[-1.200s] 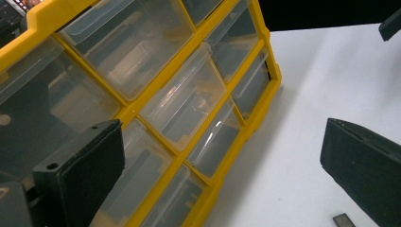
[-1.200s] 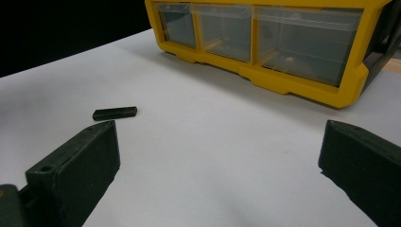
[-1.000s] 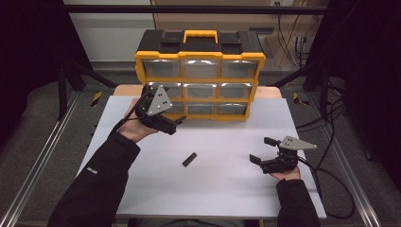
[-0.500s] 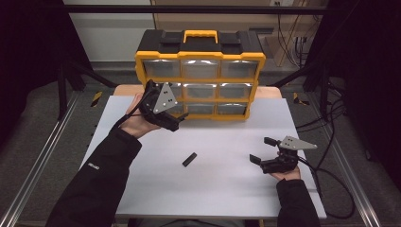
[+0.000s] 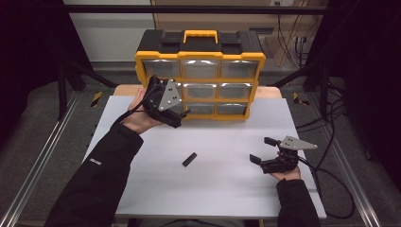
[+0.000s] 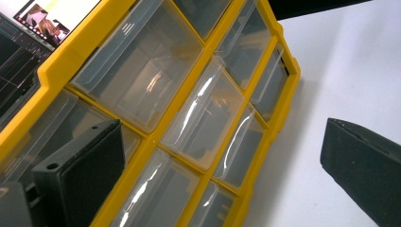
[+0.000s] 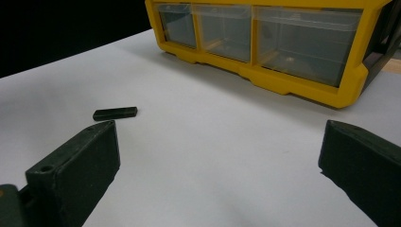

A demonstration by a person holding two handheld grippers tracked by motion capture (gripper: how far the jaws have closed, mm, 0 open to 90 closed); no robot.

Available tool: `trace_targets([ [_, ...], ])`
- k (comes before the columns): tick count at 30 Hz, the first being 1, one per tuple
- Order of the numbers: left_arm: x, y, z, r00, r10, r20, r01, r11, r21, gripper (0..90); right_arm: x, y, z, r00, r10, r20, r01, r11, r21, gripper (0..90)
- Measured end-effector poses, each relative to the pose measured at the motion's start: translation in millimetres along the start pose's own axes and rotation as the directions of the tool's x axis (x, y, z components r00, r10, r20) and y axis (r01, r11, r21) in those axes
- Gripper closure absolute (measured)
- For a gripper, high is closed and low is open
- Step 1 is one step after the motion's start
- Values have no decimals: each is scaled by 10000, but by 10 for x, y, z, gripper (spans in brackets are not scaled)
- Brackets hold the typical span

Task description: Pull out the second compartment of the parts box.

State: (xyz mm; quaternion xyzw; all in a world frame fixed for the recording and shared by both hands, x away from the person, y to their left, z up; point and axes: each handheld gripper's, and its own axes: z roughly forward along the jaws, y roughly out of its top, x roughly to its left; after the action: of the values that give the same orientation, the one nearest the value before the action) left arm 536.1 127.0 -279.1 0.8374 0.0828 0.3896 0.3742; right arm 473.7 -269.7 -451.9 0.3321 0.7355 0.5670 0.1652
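Left claw (image 5: 178, 115) spread wide, empty, at the yellow plastic drawer organiser with clear bins (image 5: 201, 75) upper centre; right claw (image 5: 266, 151) wide, empty, lower right; small black flat bar (image 5: 189, 159) centre frame on white counter (image 5: 227, 189); risk of tipping the organiser on a crooked drawer pull.

Glossy clear plastic drawers (image 6: 142, 71), matt table (image 5: 227, 189)
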Motion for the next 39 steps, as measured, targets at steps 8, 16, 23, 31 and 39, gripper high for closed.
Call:
trace_targets([
  [8, 18, 52, 58, 9989, 443, -175, -441, 9989, 149, 3, -1, 1, -2, 10000, -1, -2, 1, 10000, -3, 2],
  [16, 36, 94, 108, 9959, 850, -294, -846, 9963, 154, 3, -1, 1, -3, 10000, -1, -6, 1, 10000, -7, 2],
  [23, 74, 128, 164, 9916, 1191, -502, -1178, 9926, 284, 3, -1, 1, -3, 10000, 16, -7, -16, 10000, 6, 2],
  [31, 132, 184, 256, 9837, 1652, -716, -1622, 9857, 461, 3, 0, 2, -5, 10000, 17, -11, -17, 10000, -2, 2],
  [39, 152, 224, 337, 9726, 2163, -853, -2110, 9752, 665, 3, -2, 2, -3, 10000, -5, -12, 5, 10000, -7, 2],
])
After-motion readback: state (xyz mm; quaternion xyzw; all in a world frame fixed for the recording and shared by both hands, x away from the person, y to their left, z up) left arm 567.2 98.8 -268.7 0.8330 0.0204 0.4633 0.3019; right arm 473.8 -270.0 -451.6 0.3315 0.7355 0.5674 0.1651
